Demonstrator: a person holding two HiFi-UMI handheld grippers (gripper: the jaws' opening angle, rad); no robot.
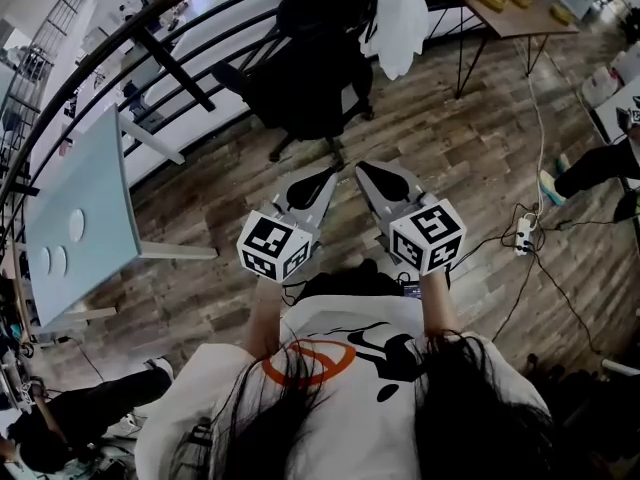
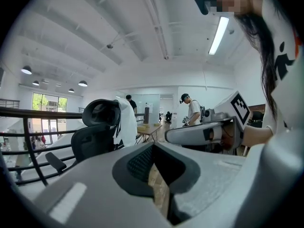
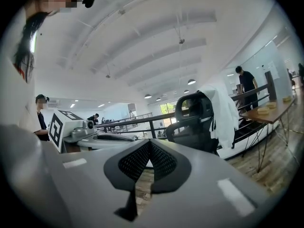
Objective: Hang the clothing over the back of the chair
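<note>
White shirt (image 1: pixel 397 18) is hanging over the backrest of the black office chair (image 1: pixel 305 78), trailing down one side, so the task is looking done. Left gripper (image 1: pixel 320 181) and right gripper (image 1: pixel 377 178) are hovering side by side near the person's torso, well apart from the chair. Both sets of jaws are meeting tip to tip, gripping nothing. Chair is sitting on wood-plank floor (image 1: pixel 450 158) by a black railing (image 1: pixel 150 38), in an open office.

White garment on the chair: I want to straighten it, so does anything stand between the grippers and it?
Nothing visible does: bare wooden floor separates the left gripper and right gripper from the black office chair carrying the white garment.
</note>
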